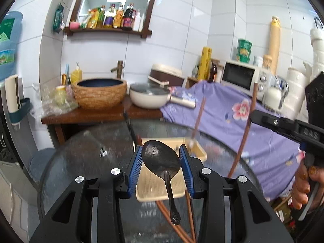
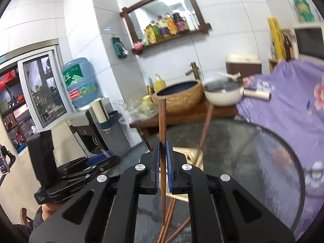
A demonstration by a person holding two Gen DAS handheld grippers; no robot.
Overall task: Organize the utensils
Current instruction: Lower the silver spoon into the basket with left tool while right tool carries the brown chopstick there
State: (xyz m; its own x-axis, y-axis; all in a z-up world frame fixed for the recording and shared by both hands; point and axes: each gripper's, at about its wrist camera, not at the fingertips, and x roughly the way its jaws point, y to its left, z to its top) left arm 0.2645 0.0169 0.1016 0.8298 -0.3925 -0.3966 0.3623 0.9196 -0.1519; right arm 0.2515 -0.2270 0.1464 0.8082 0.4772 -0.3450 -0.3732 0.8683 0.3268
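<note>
While the left gripper (image 1: 160, 158) clamps a black spoon (image 1: 161, 160), the right gripper (image 2: 163, 162) pinches one chopstick (image 2: 162, 121) upright.

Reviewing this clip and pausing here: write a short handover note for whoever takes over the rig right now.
Left gripper: closed on the bowl of a black spoon, handle hanging toward the camera, held above the table.
Right gripper: shut on one brown chopstick, held upright.
Beige tray sits on the round glass table; more brown chopsticks lie on the glass near it.
Done: spoon and one chopstick picked up.
Left: place both, probably in the tray, then gather the remaining chopsticks.
</note>
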